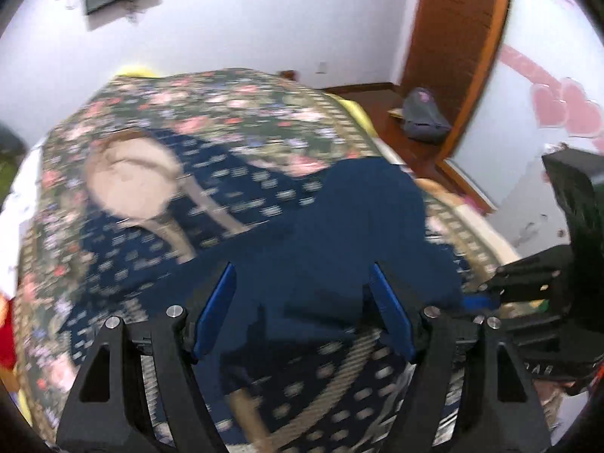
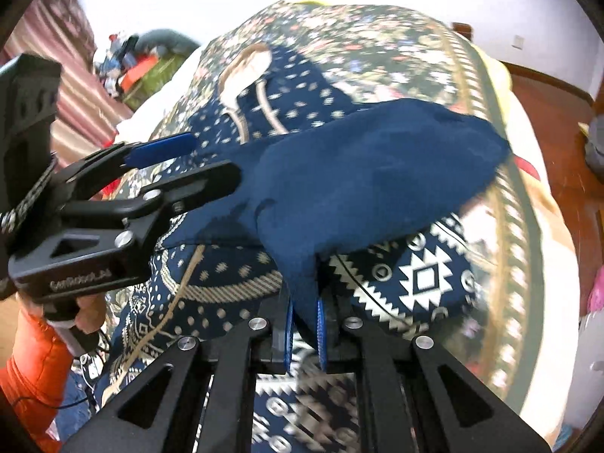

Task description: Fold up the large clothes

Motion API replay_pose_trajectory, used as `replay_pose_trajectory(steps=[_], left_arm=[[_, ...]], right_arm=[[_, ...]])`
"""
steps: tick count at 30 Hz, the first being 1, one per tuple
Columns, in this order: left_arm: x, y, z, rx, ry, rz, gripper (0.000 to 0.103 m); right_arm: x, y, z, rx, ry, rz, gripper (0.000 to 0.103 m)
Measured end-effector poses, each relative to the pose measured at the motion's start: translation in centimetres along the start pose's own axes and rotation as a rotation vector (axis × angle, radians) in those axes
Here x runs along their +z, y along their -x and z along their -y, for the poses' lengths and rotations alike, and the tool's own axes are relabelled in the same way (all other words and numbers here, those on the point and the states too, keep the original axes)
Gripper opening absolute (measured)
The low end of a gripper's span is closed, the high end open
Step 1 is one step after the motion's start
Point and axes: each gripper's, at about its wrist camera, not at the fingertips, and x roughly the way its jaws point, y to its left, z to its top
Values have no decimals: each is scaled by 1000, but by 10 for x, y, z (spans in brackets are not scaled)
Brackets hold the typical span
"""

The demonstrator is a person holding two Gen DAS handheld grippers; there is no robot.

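Note:
A large navy garment with a white and beige pattern [image 1: 241, 204] [image 2: 422, 275] lies spread on the bed, its beige-lined hood [image 1: 132, 181] [image 2: 245, 71] toward the far side. A flap showing its plain navy inside [image 1: 339, 226] [image 2: 358, 173] is lifted and drawn across it. My right gripper [image 2: 305, 317] [image 1: 475, 298] is shut on the near corner of this flap. My left gripper [image 1: 302, 270] [image 2: 215, 156] hovers over the garment with jaws wide apart, its blue pads [image 1: 215, 309] pressing on nothing. Both views are motion-blurred.
A floral bedspread [image 1: 226, 113] [image 2: 377, 37] covers the bed. A grey bag [image 1: 422, 117] sits on the wooden floor [image 1: 377, 94] by a brown door frame [image 1: 464, 37]. Clutter [image 2: 139, 64] lies beyond the bed's left side. An orange sleeve [image 2: 34, 370] and hand [image 2: 88, 313] hold the left gripper.

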Motion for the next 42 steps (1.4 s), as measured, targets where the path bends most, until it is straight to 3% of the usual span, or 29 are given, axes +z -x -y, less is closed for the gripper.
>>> replay_pose_trajectory(steps=[1,5,8,11,15,18,24,27,32,34,36,37,38,42], left_arm=[[3,-11,9,-13,-23,-26,73],[-8,-60,32,58,-92,-136,73],[-24,-81,21,108,-84,-195,74],[-31,-82,1,78,-32,-209,74],[-28,-67,-7,94,1,-214,70],[-10,-47,7,106,-25,-169,69],[41,-36,56,23,-73,-80,69],[62,-57,86,-11,-103,-89,69],[75,-120,116,-22,-86,-196,68],[73,-143,120,26,-89,-231,58],[69,-158,121,74,-108,-252,32],[67,-160,121,93,-127,-239,27],[66,-157,120,99,-132,-220,7],[70,-124,105,42,-91,-152,5]], right_arm=[[-2,1,3,-6,-6,2,6],[-16,9,15,-15,-7,-4,6],[-27,18,20,-15,4,2,6],[-36,36,33,-42,-4,38,6],[-41,55,55,-131,-41,89,6],[-44,65,69,-179,-67,121,6],[-40,73,94,-230,-138,144,6],[-41,73,103,-214,-171,141,6],[-47,68,111,-206,-195,125,6],[-50,67,111,-218,-188,117,6],[-50,63,112,-220,-186,112,6],[-50,61,112,-218,-187,106,6],[-50,59,113,-214,-186,100,6],[-45,52,108,-221,-150,91,6]])
